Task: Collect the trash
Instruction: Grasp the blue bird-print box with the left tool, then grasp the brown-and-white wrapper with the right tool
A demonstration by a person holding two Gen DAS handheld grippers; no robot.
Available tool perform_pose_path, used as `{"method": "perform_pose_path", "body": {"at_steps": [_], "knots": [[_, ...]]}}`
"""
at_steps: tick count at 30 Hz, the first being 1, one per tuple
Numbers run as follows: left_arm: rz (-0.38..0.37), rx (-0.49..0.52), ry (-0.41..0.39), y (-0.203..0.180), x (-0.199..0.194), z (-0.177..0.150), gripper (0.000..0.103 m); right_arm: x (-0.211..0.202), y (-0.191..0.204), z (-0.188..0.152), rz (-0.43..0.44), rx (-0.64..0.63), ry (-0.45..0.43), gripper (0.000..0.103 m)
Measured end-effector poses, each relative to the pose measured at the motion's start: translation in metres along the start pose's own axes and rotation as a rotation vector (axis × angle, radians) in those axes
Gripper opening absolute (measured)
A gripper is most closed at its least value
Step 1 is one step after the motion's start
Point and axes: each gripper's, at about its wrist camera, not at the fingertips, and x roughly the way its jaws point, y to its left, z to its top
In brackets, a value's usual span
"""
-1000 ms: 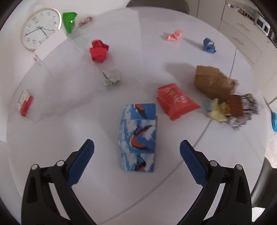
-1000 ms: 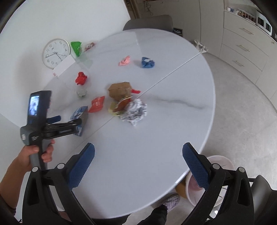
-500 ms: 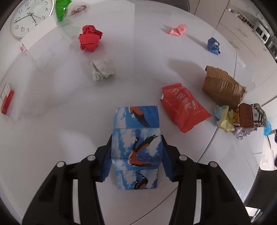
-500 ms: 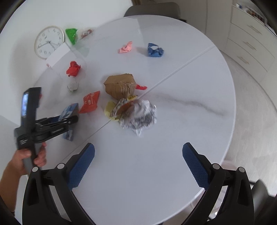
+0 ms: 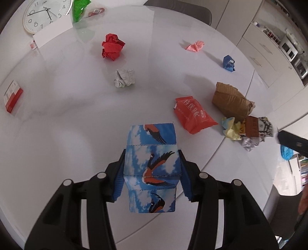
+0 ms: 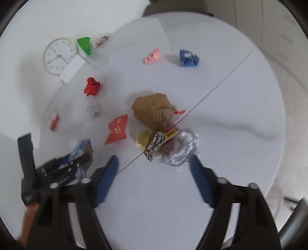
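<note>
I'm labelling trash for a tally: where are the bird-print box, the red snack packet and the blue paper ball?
bird-print box (image 5: pixel 152 163), left wrist view, on its middle panel.
red snack packet (image 5: pixel 192 113), left wrist view, on its printed face.
blue paper ball (image 6: pixel 188 58), right wrist view, on its crumpled centre.

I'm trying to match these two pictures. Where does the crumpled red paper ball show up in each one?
Left wrist view: the crumpled red paper ball sits upper left of centre, beyond the blue bird-print box.
Right wrist view: it lies at mid left, lower right of the clock.
Shared landmark: the white wall clock.
</note>
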Motion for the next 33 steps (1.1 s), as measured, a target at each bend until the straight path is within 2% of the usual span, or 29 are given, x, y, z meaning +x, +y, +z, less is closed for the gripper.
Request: {"method": "perform_pose_path", "body": {"at_steps": [5, 7, 10, 12, 20, 24, 27, 29, 31, 33], "knots": [[-0.01, -0.004, -0.01, 0.002, -0.01, -0.003, 0.048, 0.013, -0.005, 0.004, 0.081, 0.104, 0.006, 0.047], [-0.016, -0.007, -0.007, 0.002, -0.01, -0.003, 0.048, 0.017, -0.005, 0.007, 0.088, 0.126, -0.002, 0.027], [-0.017, 0.0, -0.003, 0.001, -0.009, -0.003, 0.048, 0.021, -0.009, 0.009, 0.095, 0.15, 0.0, 0.011], [-0.016, 0.006, -0.004, 0.0, -0.01, -0.004, 0.048, 0.023, -0.011, 0.009, 0.098, 0.161, 0.0, 0.007], [-0.042, 0.044, -0.036, -0.017, -0.032, -0.011, 0.048, -0.008, -0.015, -0.005, 0.165, 0.145, -0.064, 0.006], [-0.048, 0.083, -0.045, -0.031, -0.043, -0.017, 0.048, -0.027, -0.023, -0.015, 0.174, 0.142, -0.106, 0.003], [-0.054, 0.099, -0.049, -0.042, -0.05, -0.023, 0.048, -0.033, -0.032, -0.021, 0.182, 0.165, -0.105, 0.005], [-0.057, 0.093, -0.051, -0.044, -0.053, -0.027, 0.048, -0.032, -0.032, -0.024, 0.172, 0.16, -0.092, 0.014], [-0.06, 0.083, -0.05, -0.044, -0.055, -0.03, 0.048, -0.029, -0.027, -0.025, 0.16, 0.138, -0.09, 0.043], [-0.065, 0.073, -0.048, -0.044, -0.057, -0.033, 0.048, -0.023, -0.021, -0.023, 0.125, 0.108, -0.093, 0.046]]}}
